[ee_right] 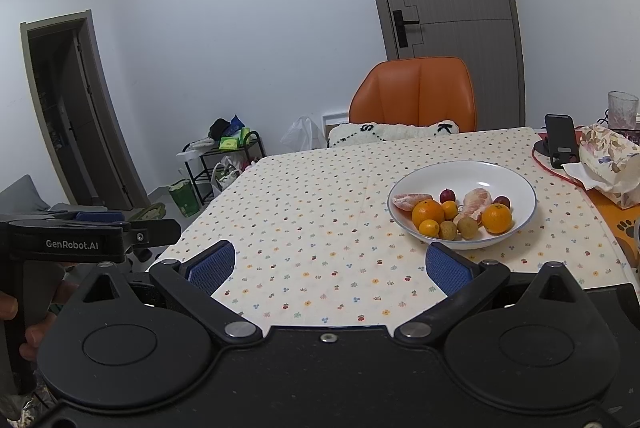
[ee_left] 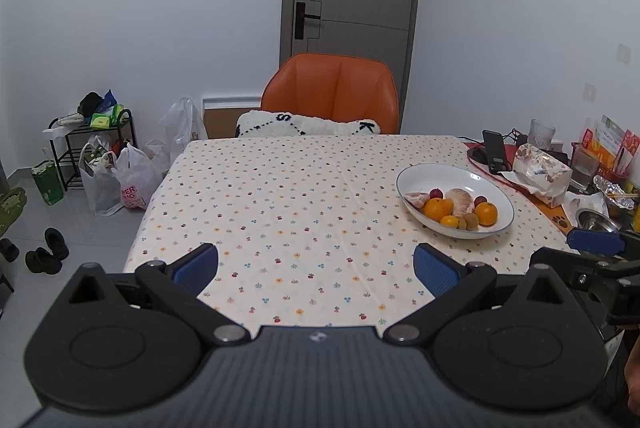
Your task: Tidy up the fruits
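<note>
A white oval bowl (ee_left: 424, 173) (ee_right: 516, 179) sits on the right half of the table. It holds several fruits: two oranges (ee_left: 437, 208) (ee_right: 427, 212), small kumquats, brown longans (ee_right: 467, 228), dark red plums (ee_right: 447, 195) and peeled pomelo segments (ee_left: 459, 196) (ee_right: 476, 201). My left gripper (ee_left: 316, 270) is open over the near table edge, with nothing between its blue pads. My right gripper (ee_right: 330, 268) is open too, empty, short of the bowl. Each gripper shows at the other view's edge.
The table wears a flower-dotted cloth (ee_left: 280, 195). An orange chair (ee_left: 332, 91) with a white cushion stands at the far side. A phone (ee_right: 560, 143), tissue pack (ee_right: 608, 155), glass and clutter crowd the right edge. Bags, a rack and shoes lie on the floor at left.
</note>
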Demonstrator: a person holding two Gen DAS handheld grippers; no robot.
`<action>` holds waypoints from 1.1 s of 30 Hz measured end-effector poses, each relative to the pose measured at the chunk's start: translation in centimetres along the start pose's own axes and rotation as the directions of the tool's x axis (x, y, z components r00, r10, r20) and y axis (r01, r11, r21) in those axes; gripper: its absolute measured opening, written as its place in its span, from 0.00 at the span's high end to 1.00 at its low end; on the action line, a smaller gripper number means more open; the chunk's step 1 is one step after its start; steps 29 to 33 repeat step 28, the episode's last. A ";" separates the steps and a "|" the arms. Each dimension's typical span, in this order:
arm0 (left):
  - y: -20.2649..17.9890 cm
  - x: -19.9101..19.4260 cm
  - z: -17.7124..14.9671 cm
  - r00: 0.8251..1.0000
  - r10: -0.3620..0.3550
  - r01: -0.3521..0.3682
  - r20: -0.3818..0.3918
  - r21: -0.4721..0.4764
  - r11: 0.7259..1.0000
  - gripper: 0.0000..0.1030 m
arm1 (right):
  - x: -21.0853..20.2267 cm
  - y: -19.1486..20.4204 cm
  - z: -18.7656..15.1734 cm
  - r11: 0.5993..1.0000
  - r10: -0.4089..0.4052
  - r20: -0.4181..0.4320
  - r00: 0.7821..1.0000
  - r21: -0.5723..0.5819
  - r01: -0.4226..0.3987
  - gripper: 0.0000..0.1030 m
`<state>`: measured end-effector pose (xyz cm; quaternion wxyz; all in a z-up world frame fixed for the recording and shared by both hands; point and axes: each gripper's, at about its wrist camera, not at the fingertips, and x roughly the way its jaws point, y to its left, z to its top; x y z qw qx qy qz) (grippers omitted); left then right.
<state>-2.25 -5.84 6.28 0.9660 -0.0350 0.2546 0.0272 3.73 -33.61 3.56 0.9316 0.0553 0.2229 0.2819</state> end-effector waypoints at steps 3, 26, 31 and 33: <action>0.0 0.0 0.0 1.000 0.001 -0.001 -0.001 -0.002 1.000 0.00 | 0.1 0.0 -0.1 1.000 -0.006 -0.004 1.000 -0.002 0.006 0.00; 0.1 0.2 -0.3 1.000 -0.003 0.003 -0.012 0.007 1.000 0.00 | 0.8 -0.3 -0.5 1.000 -0.017 -0.035 0.999 0.010 0.017 0.00; 0.1 0.2 -0.3 1.000 -0.003 0.003 -0.013 0.008 1.000 0.00 | 0.8 -0.3 -0.5 1.000 -0.016 -0.038 0.999 0.010 0.016 0.00; 0.1 0.2 -0.3 1.000 -0.003 0.003 -0.013 0.008 1.000 0.00 | 0.8 -0.3 -0.5 1.000 -0.016 -0.038 0.999 0.010 0.016 0.00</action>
